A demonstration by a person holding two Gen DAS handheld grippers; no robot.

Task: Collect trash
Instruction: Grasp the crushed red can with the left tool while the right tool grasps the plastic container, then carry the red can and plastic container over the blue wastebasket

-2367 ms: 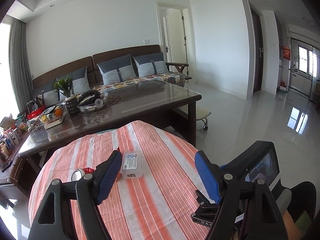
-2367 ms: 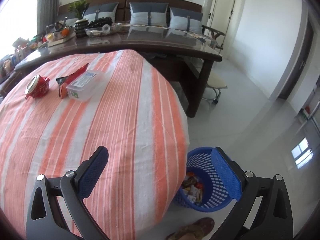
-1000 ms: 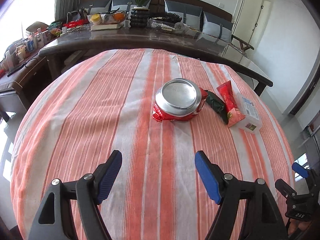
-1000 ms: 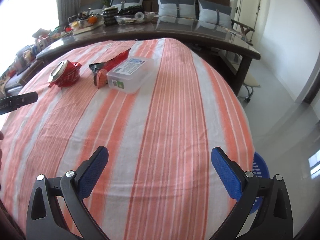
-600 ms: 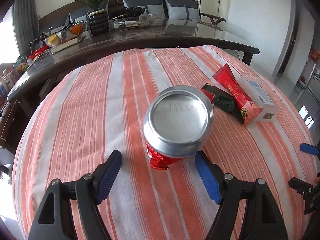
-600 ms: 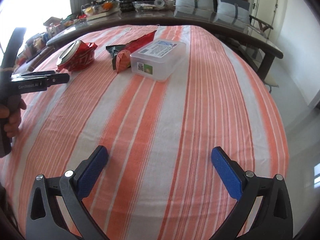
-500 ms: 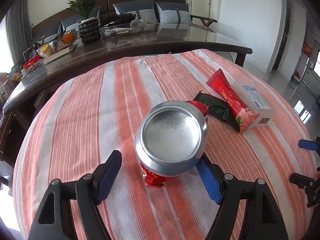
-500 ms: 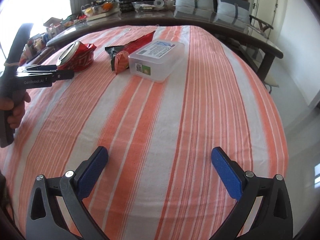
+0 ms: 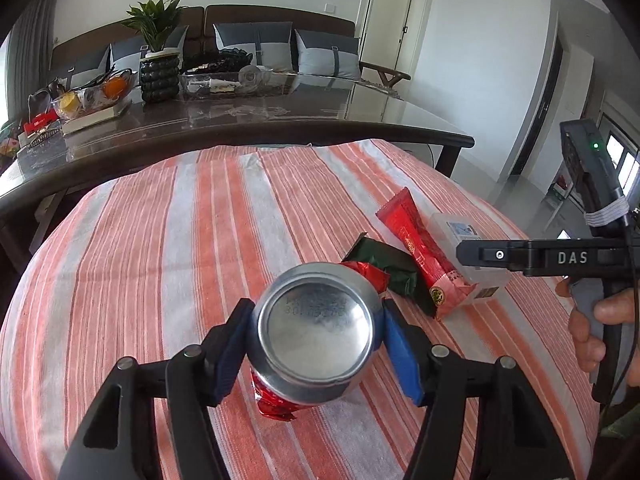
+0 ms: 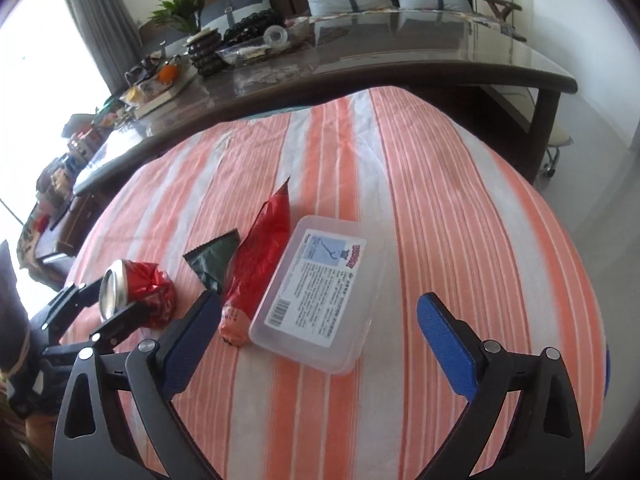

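Red crushed can (image 9: 316,332) sits between the closing left gripper (image 9: 316,344) pads.

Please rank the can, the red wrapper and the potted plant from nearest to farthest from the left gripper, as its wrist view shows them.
1. Can: between the closing left gripper pads.
2. Red wrapper: beyond, to the right.
3. Potted plant: on the far table.

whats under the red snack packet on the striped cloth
The red snack packet lies on the striped cloth, between the dark green wrapper and the clear plastic box. Whether it overlaps either, or hides anything beneath, cannot be told.
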